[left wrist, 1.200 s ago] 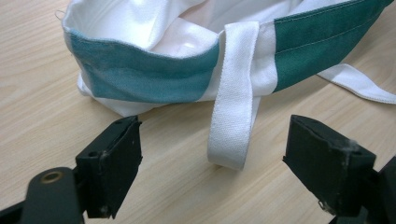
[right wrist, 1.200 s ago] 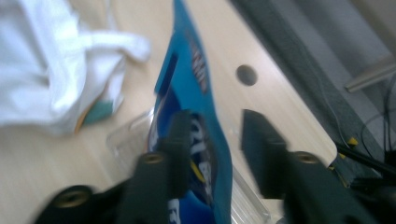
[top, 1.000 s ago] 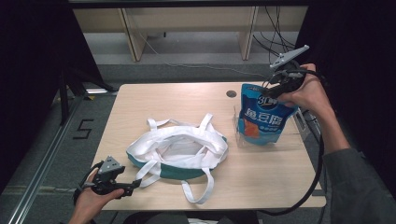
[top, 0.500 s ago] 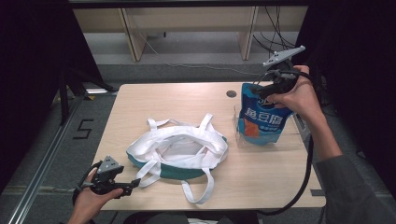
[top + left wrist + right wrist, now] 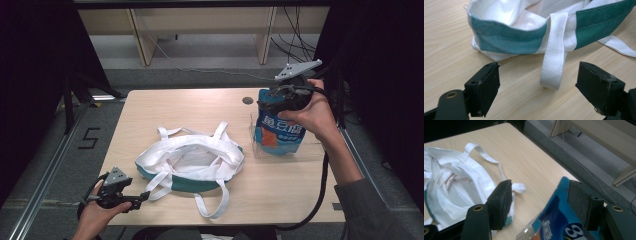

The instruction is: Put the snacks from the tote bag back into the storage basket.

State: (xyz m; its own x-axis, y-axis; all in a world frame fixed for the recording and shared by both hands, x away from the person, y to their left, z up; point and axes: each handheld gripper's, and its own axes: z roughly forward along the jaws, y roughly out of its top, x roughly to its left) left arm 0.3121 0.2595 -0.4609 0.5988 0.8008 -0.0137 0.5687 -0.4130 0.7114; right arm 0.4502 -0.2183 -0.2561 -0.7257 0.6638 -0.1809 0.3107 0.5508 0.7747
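Observation:
A white tote bag [image 5: 190, 160] with a green band lies slumped in the middle of the table. A blue snack pouch [image 5: 280, 131] stands upright in a clear plastic box [image 5: 310, 150] at the right. My right gripper [image 5: 272, 102] sits at the pouch's top; its jaws have just been opening. In the right gripper view the pouch's top corner [image 5: 554, 220] lies between the parted jaws of that gripper [image 5: 540, 190], close to the right one and apart from the left. My left gripper [image 5: 142, 197] rests low at the table's near left. It [image 5: 537, 75] is open around a white strap loop [image 5: 554, 60] of the bag, without pressing it.
The wooden table [image 5: 165, 107] has a round cable hole [image 5: 247, 100] near its far edge. Bare wood lies left of and behind the bag. Shelving legs and cables stand on the floor beyond the table. The right gripper's cable hangs off the table's right front.
The right hand and its gripper have shifted a little to the left over the top of the pouch. The left gripper and the bag have stayed put.

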